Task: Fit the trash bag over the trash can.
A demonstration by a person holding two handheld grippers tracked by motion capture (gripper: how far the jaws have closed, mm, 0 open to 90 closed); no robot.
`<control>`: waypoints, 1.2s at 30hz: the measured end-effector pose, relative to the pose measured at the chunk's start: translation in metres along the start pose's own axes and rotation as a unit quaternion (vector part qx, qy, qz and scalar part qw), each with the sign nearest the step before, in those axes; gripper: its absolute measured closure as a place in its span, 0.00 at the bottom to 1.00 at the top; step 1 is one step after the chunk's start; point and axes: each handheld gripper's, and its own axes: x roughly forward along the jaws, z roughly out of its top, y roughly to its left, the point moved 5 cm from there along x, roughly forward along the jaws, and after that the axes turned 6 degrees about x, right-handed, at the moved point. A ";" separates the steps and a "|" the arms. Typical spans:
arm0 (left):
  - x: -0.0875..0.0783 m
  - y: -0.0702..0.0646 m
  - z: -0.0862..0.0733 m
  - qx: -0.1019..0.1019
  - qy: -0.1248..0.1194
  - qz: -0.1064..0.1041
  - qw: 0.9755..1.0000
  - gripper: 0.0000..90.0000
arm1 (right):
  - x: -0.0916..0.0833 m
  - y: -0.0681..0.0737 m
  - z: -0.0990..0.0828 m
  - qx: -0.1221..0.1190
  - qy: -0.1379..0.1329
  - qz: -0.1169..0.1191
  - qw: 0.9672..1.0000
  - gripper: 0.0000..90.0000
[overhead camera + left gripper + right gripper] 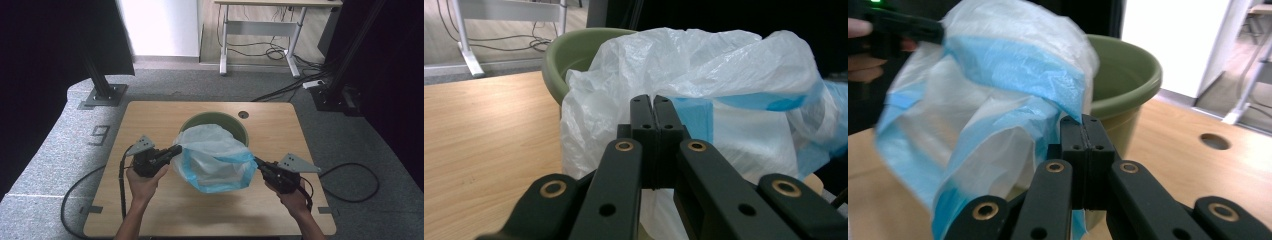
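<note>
A white plastic bag with a blue rim (216, 160) is held stretched between the two tools above the wooden surface (150, 120), just in front of a green tub (239, 125). Part of the bag is draped against the tub's near rim.

The left tool (175, 150) is seen at the bag's left edge. In the left gripper view its jaws are pressed fully together, and the bag (704, 65) appears to be pinched at their tips, the white film rising directly beyond them; the tub (574, 55) is seen behind the bag on the left.

The right tool (260, 162) is seen at the bag's right edge. In the right gripper view its jaws are likewise brought fully together, with the blue rim of the bag (1013, 65) caught at their tips and the film hanging to the left. The tub (1128, 70) stands just behind, and the left tool (923, 30) is seen gripping the bag's far edge.

The bag's mouth is thus spread sideways between both tools, clear of the surface.
</note>
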 end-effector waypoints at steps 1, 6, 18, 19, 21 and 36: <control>0.000 0.001 0.001 0.000 0.000 0.001 1.000 1.00 | 0.002 -0.003 0.004 0.001 0.000 -0.007 1.000 0.99; 0.006 0.011 0.009 -0.003 0.004 0.004 1.000 1.00 | 0.021 -0.021 0.022 -0.003 0.014 -0.036 0.999 0.99; 0.026 0.045 0.028 -0.024 0.028 0.013 0.999 1.00 | 0.077 -0.074 0.047 0.016 0.034 -0.069 0.997 0.98; 0.028 0.049 0.029 -0.026 0.030 0.014 0.999 1.00 | 0.082 -0.076 0.049 0.018 0.034 -0.068 0.997 0.98; 0.031 0.055 0.030 -0.031 0.033 0.017 0.999 1.00 | 0.090 -0.082 0.053 0.017 0.033 -0.067 0.997 0.98; 0.055 0.087 0.017 -0.079 0.041 0.030 0.996 1.00 | 0.134 -0.107 0.035 0.053 0.033 -0.050 0.997 0.98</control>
